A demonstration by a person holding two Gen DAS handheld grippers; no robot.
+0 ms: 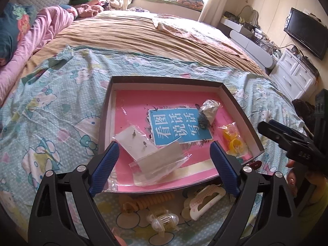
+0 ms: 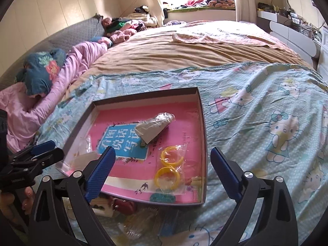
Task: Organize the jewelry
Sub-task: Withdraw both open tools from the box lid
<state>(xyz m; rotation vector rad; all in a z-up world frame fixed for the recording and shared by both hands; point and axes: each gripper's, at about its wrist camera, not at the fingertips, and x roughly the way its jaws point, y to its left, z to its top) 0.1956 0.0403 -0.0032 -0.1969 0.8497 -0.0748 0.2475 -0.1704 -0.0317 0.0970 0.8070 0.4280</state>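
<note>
Here, a shallow dark box (image 1: 239, 110) lies flat on a bed, floored with a pink book cover (image 1: 131, 110) bearing a blue label. Inside it, a white earring card (image 1: 136, 141) in a clear sleeve lies at a slant, its long axis running from near right to far left. A small crumpled bag (image 1: 208, 110) with something dark in it lies at the box's far right, and a packet of yellow hoops (image 2: 169, 167) sits by the right wall.

The bed has a pale blue cartoon-cat sheet (image 2: 266, 106), a tan blanket (image 1: 143, 39) beyond, and pink bedding at the left. A window is at the far wall, a television (image 1: 307, 31) on the right.

The left gripper (image 1: 164, 164) is spread wide, empty, its fingers flanking the earring card. The right gripper (image 2: 162, 172) gapes too, holding nothing, the hoops between its fingers. Hair clips (image 1: 202, 202) lie on the sheet in front of the box.
</note>
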